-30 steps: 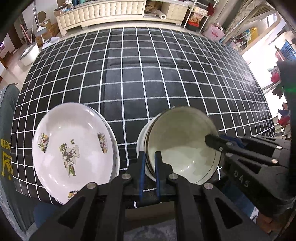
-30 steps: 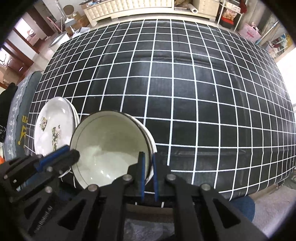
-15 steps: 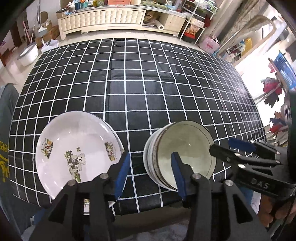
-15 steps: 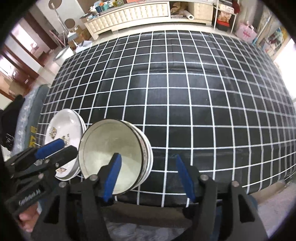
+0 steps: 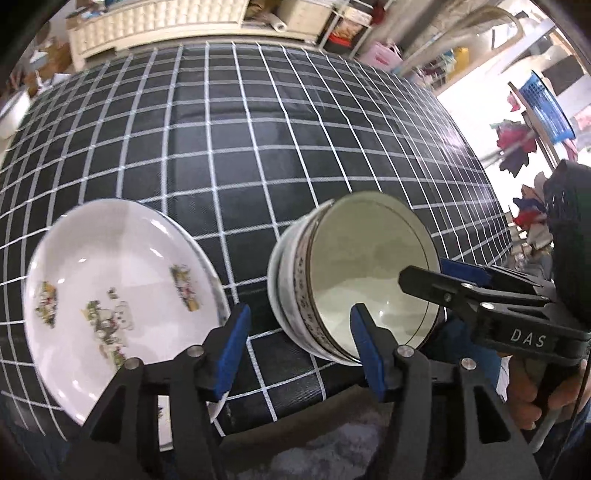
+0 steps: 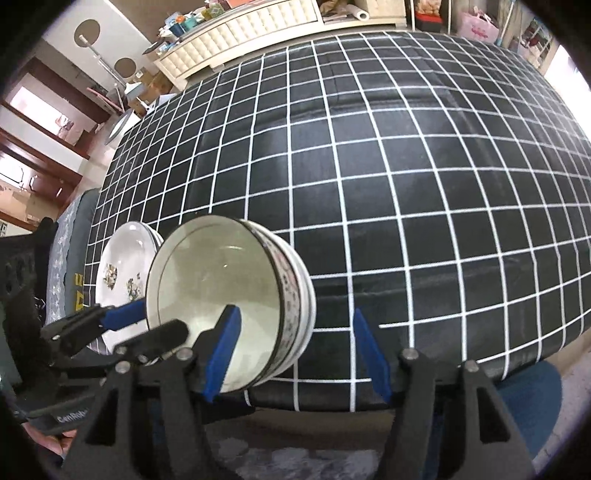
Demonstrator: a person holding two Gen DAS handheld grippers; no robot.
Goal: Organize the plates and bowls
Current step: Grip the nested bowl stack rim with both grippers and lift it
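Hand-held grippers point(image 5: 299, 347) point(image 6: 295, 354) parted, empty, stacked bowls point(image 5: 354, 280) just beyond

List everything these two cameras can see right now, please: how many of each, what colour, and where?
White ceramic plates with teddy-bear print: a stack, count unclear; near table edge, beside the bowls.
Cream bowls with patterned outer band: nested stack, count unclear; near edge, apart from the plates.
Black tablecloth with white grid: one; covers the table.
Cream tufted cabinet: one; beyond the table.
Blue plastic basket: one; far side of room.
Left gripper: black with blue pads, open, just been opening, holding nothing.
Right gripper: same colours, open, holding nothing.
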